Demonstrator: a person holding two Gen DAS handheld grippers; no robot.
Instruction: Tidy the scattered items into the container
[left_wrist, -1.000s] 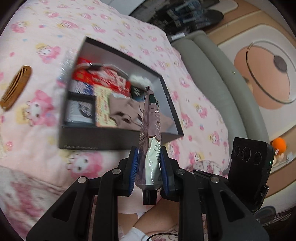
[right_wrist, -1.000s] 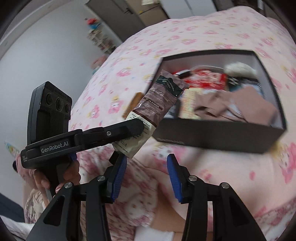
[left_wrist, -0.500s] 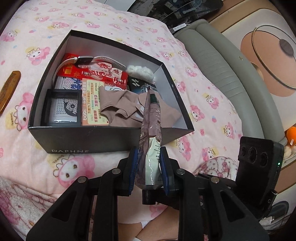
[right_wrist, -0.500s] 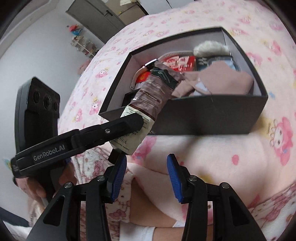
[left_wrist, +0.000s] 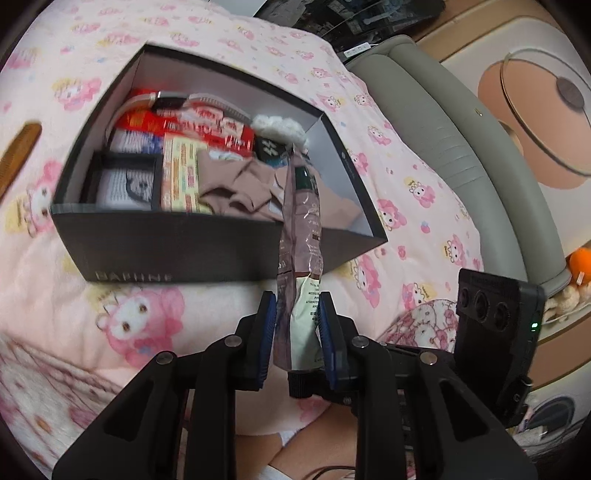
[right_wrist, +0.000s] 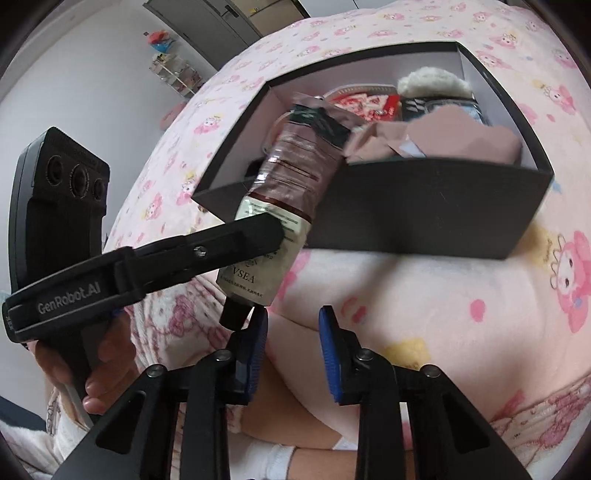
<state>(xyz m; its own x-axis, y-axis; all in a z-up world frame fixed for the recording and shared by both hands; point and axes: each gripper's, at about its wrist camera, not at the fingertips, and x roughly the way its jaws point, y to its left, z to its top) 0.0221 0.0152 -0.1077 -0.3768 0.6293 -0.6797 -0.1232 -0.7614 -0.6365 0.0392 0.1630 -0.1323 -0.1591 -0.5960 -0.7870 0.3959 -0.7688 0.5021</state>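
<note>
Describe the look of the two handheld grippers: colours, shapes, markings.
Both are matte black plastic. The left gripper has two angular linkage arms with silver pivot screws and blue ribbed pads. Seen from the right wrist, its side reads "GenRobot.AI" in white, beside a black sensor block with three round lenses. The right gripper has the same build.

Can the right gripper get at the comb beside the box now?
Probably not directly: the comb lies beyond the box, and the left gripper holding the tube crosses between.
</note>
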